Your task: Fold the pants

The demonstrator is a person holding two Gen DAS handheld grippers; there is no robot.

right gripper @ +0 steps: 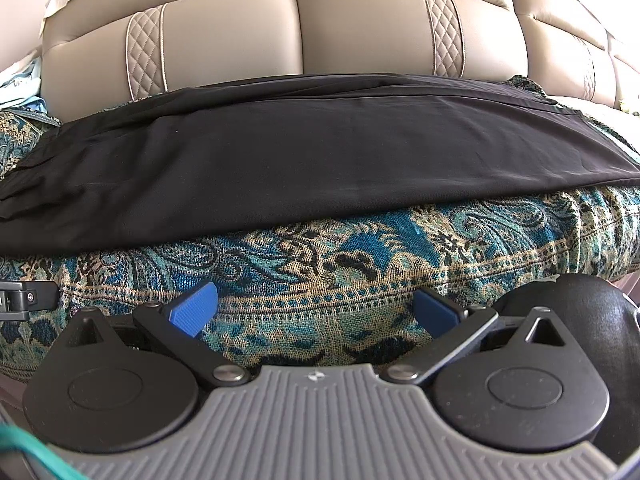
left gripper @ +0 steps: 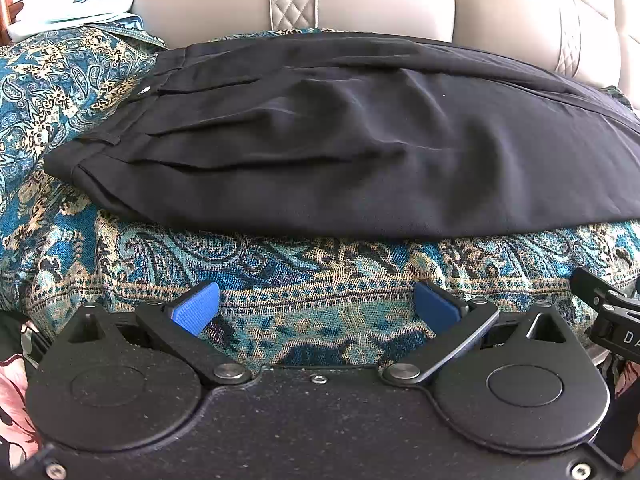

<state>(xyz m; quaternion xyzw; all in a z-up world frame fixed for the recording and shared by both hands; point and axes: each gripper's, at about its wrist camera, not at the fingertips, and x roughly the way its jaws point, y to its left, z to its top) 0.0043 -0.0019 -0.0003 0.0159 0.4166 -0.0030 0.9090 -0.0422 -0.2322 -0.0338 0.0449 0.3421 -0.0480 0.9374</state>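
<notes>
Sofa (right gripper: 360,28), paisley throw (left gripper: 320,264); pants (left gripper: 340,152) laid lengthwise, legs stacked. Left gripper (left gripper: 316,308), right gripper (right gripper: 316,308) spread, empty, at 6 o'clock. Likely pre-fold: hem at 3 o'clock to be grasped.

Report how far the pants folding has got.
Done, it seems: the black pants lie lengthwise on the patterned cover, legs apparently stacked, waistband at the left. In hand: nothing; the left gripper and right gripper are both open, short of the fabric. Left: folding the length across, since it spans both views.
</notes>
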